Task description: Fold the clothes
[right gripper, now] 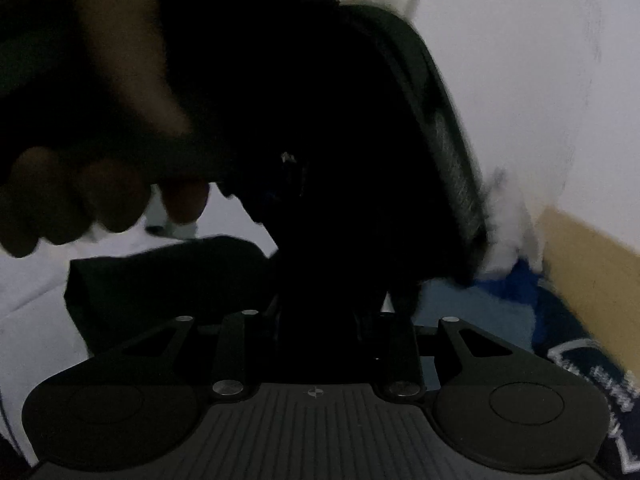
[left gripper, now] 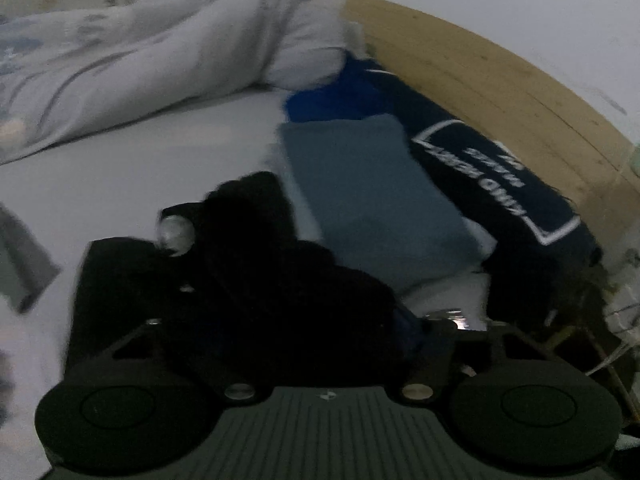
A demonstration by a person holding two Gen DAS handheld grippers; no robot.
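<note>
I see a white bed (left gripper: 140,160) with a wooden board (left gripper: 480,72) along its far edge; against that edge lie a navy printed garment (left gripper: 500,184) and, just beside it, a folded grey-blue piece (left gripper: 360,184). A black garment (left gripper: 280,280) lies bunched in front of them. It fills the left gripper (left gripper: 304,312) and covers the right gripper (right gripper: 332,300); for both, I cannot tell whether the pads press it.

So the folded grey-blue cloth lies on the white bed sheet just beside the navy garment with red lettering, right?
Not quite: the lettering on the navy garment is white, not red, as the left wrist view shows. The folded grey-blue cloth does lie beside it on the white bed sheet.
</note>
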